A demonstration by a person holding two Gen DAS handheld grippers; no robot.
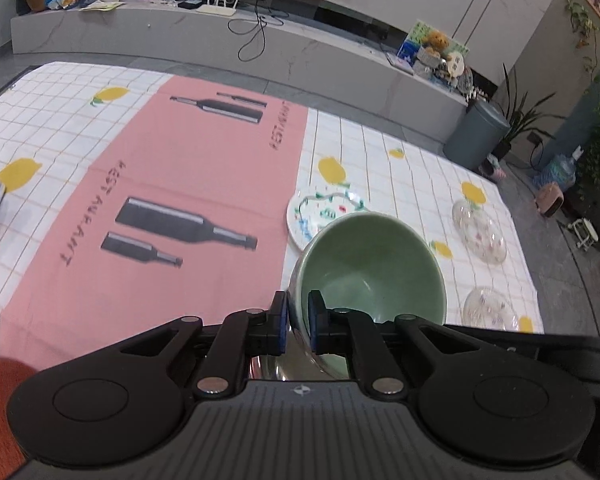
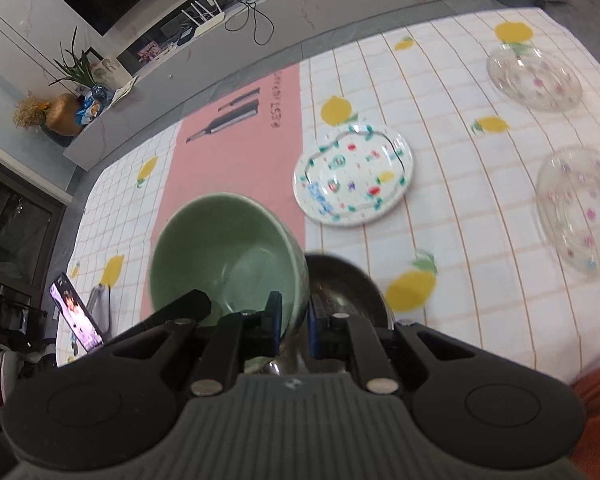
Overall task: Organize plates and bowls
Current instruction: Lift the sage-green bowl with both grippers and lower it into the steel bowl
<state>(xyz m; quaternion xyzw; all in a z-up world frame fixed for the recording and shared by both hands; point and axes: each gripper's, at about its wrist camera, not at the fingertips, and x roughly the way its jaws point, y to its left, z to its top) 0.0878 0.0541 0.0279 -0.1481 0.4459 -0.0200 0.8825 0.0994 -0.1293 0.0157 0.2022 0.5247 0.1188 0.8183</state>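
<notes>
Below both gripper bodies, green bowl (image 1: pixel 374 264) rim pinched, base hidden.

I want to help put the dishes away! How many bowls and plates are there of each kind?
Green bowl: 1, held by both grippers
Metal bowl: 1, beside the green one
Painted white plate: 1
Clear flowery glass plates: 2
Total: 5 dishes

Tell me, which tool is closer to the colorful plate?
Right. The right tool grips the green bowl at the rim nearest the colorful plate; the left tool grips the opposite rim.
</notes>
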